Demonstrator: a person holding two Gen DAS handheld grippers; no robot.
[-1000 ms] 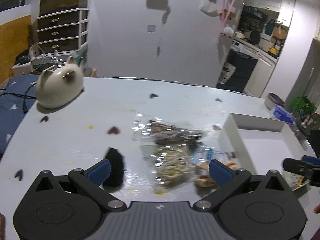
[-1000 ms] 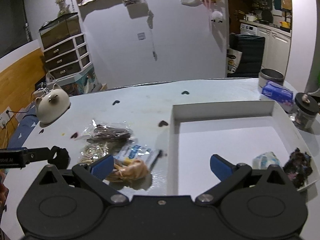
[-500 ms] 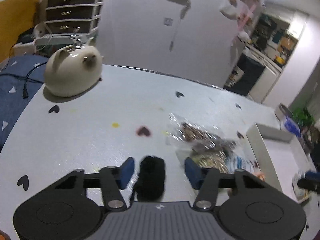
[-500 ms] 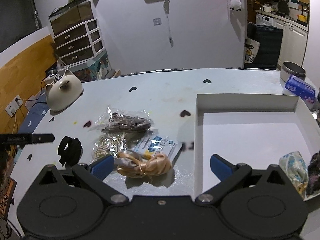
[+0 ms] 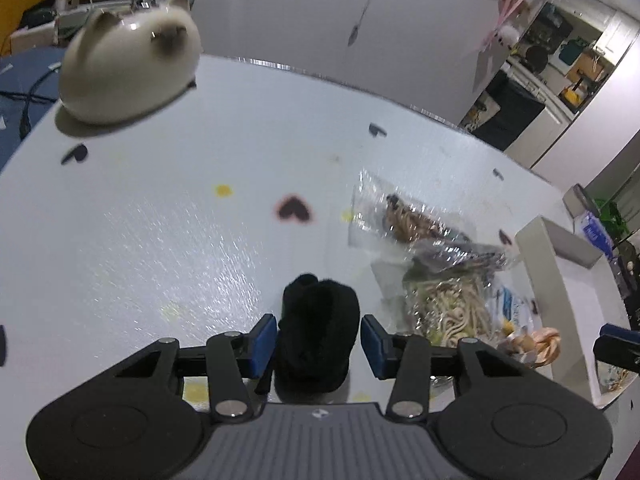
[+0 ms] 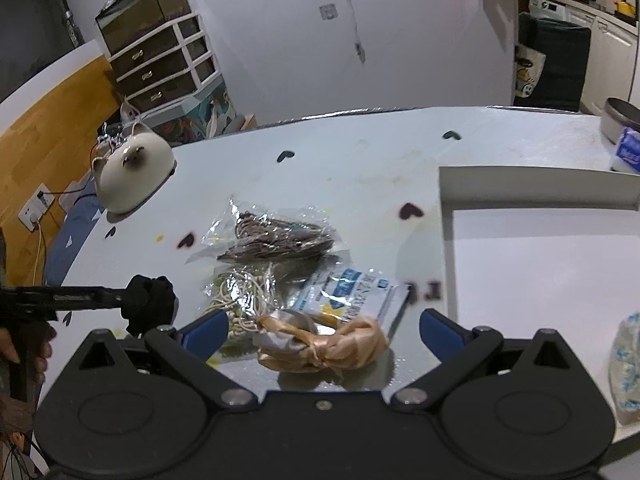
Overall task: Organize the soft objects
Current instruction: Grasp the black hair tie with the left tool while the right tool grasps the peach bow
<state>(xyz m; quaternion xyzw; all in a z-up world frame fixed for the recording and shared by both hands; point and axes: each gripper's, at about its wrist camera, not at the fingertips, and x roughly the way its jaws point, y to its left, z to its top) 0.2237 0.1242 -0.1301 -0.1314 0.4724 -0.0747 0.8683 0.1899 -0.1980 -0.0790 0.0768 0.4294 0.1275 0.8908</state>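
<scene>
My left gripper point(image 5: 318, 346) has its blue pads on both sides of a black fuzzy scrunchie point(image 5: 316, 336) on the white table; the pads touch or nearly touch it. It also shows in the right wrist view point(image 6: 149, 304). My right gripper point(image 6: 323, 330) is open, its fingers on either side of a peach satin scrunchie point(image 6: 320, 346) that lies on the table. Bags of brown cord point(image 6: 276, 238) and cream cord point(image 6: 240, 288) and a blue-white packet point(image 6: 348, 292) lie beyond it. The white tray point(image 6: 536, 192) at the right holds a blue-patterned soft item point(image 6: 626, 360).
A cream cat-shaped ornament point(image 5: 128, 68) stands at the table's far left. A blue tissue pack point(image 6: 628, 154) and a round tin point(image 6: 618, 120) sit behind the tray. Heart stickers point(image 5: 294, 210) dot the tabletop. Drawers point(image 6: 160, 72) stand beyond the table.
My left gripper moved left over the black scrunchie and narrowed its jaws around it. My right gripper moved left from the tray to straddle the peach scrunchie.
</scene>
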